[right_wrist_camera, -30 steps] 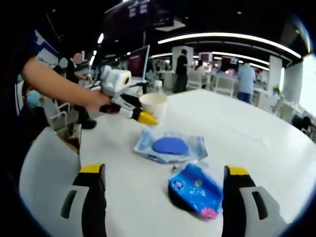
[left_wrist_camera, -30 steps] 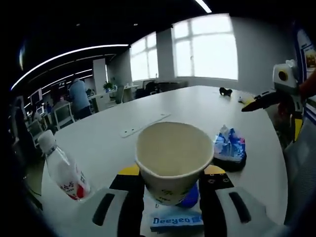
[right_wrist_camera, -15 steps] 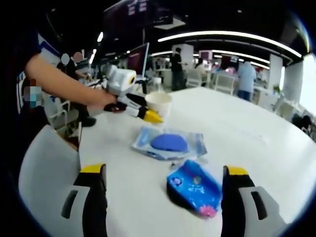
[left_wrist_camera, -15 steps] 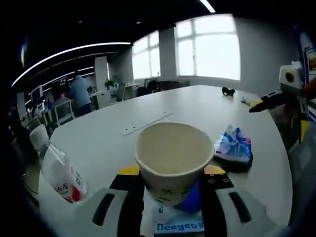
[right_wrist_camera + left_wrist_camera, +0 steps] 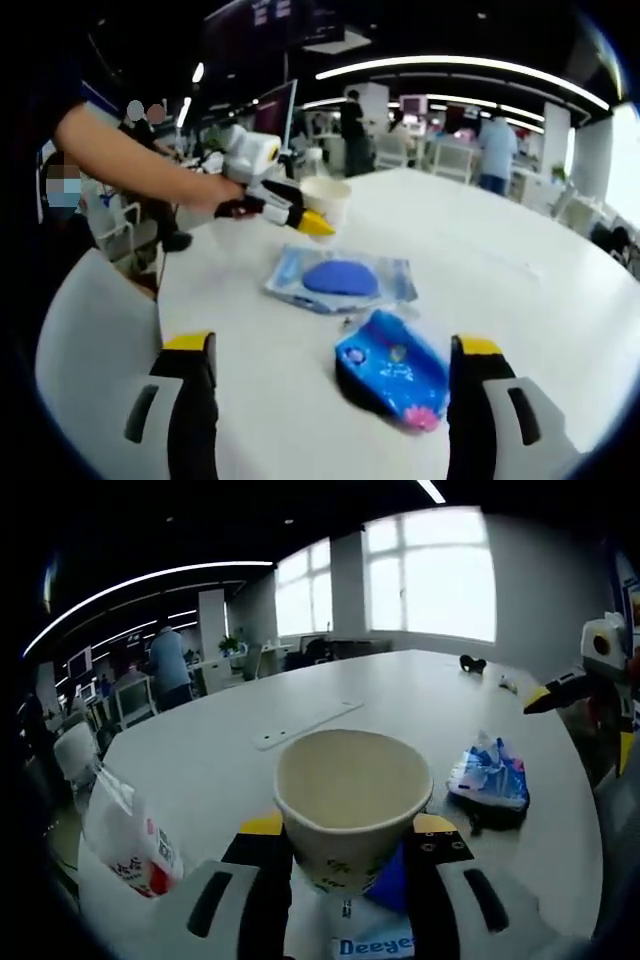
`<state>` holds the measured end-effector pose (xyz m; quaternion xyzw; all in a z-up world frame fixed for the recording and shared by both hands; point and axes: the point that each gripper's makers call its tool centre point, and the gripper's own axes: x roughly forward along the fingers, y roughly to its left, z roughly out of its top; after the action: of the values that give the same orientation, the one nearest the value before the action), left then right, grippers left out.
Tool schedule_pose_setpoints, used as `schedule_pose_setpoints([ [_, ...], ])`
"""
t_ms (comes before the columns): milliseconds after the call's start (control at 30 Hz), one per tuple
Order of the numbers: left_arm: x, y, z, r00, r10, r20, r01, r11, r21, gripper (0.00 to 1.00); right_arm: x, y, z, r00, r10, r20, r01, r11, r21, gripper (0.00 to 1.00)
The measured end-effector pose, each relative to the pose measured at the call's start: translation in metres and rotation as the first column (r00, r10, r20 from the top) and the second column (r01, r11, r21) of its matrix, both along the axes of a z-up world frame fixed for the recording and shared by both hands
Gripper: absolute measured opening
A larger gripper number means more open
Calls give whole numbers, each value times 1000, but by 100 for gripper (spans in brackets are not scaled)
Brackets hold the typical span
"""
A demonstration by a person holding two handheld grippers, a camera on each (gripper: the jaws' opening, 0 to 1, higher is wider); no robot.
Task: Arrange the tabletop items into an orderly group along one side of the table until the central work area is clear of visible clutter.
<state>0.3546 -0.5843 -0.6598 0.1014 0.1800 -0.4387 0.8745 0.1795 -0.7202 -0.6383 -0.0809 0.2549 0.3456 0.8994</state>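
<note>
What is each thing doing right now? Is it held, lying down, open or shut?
Paper cup: upright, empty, held between the left hand-held gripper's jaws.
Left hand-held gripper: shut on the paper cup.
Right hand-held gripper: open, holding nothing.
Clear packet with the blue pad: lying flat on the table.
Blue snack pouch: lying on the table, between the right jaws, untouched.
Bottle: on the table, partly out of view.

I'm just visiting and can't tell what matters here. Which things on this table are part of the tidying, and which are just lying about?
Part of the job:
- paper cup, held in the left gripper
- blue snack packet
- clear pack with a blue pad
- bottle with a red label
- right gripper, open

Just lying about:
- white strip mid-table
- small dark object at the far edge
</note>
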Motion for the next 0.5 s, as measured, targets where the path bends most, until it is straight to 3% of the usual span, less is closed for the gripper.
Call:
schedule_pose_setpoints([
  [500,16,-6,-1,1000,13,-2,-13,1000,-17,43,3,-13,-2,1000,-28,-13,28,1000,-10,95],
])
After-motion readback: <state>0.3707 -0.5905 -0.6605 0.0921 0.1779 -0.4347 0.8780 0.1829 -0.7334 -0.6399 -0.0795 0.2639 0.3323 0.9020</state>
